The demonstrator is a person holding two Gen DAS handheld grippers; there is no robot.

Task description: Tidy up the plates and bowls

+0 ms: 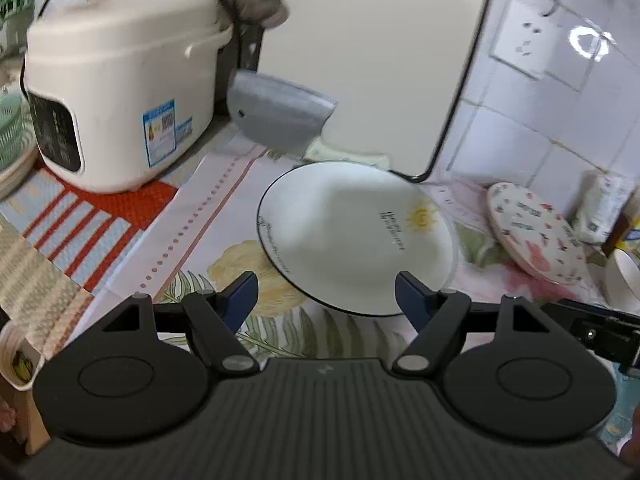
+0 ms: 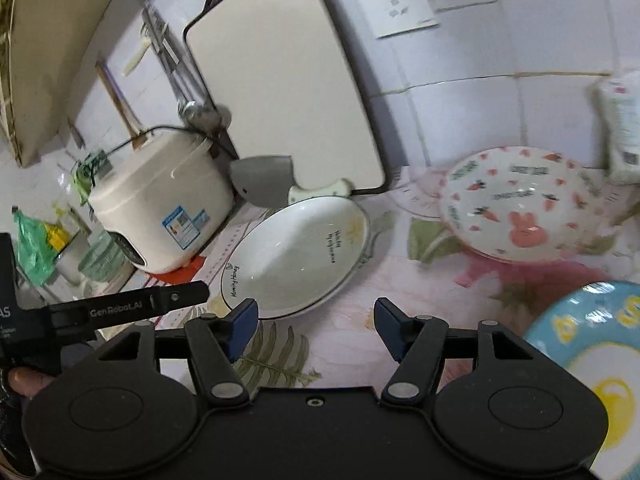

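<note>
The white plate [image 1: 356,236] with black rim and small sun print lies flat on the floral tablecloth [image 1: 224,216], just in front of the leaning white cutting board [image 1: 372,60] and right of the rice cooker [image 1: 120,92]. The left gripper [image 1: 325,294] hangs at the plate's near rim, fingers spread, nothing between them. The right gripper [image 2: 316,322] is likewise spread and empty, right of that plate. The strawberry-print plate [image 2: 516,204] sits further right. Best to slide one finger under the plate's raised rim, then pinch firmly before lifting.
</note>
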